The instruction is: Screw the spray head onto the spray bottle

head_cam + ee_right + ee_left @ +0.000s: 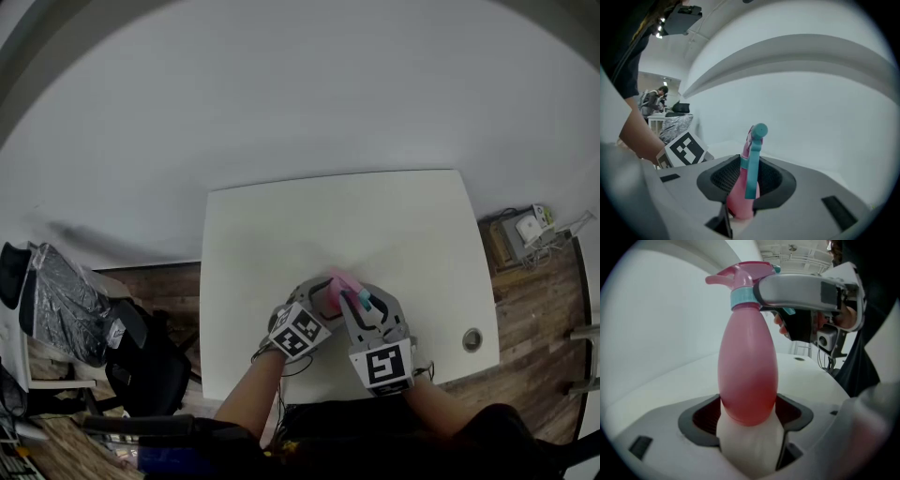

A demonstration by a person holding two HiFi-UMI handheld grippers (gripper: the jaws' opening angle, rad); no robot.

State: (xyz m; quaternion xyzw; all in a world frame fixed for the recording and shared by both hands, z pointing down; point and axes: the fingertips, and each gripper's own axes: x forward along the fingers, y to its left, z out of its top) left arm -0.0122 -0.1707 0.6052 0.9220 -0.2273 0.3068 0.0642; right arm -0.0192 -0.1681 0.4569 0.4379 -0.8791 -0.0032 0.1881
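A pink spray bottle (747, 376) stands upright between the jaws of my left gripper (749, 422), which is shut on its lower body. On its neck sits the pink spray head (740, 273) with a teal collar (740, 298). My right gripper (746, 190) is shut on the spray head (749, 171), and one of its grey fingers (797, 290) lies across the collar. In the head view both grippers meet over the near middle of the white table (375, 225), the left gripper (317, 302) beside the right gripper (361, 307), with the pink bottle (339, 284) between them.
A round cable hole (472, 338) lies in the table's near right corner. Left of the table stand a chair draped in silver cloth (66, 309) and a black chair (150, 366). A box with devices (520, 230) sits on the wooden floor at the right.
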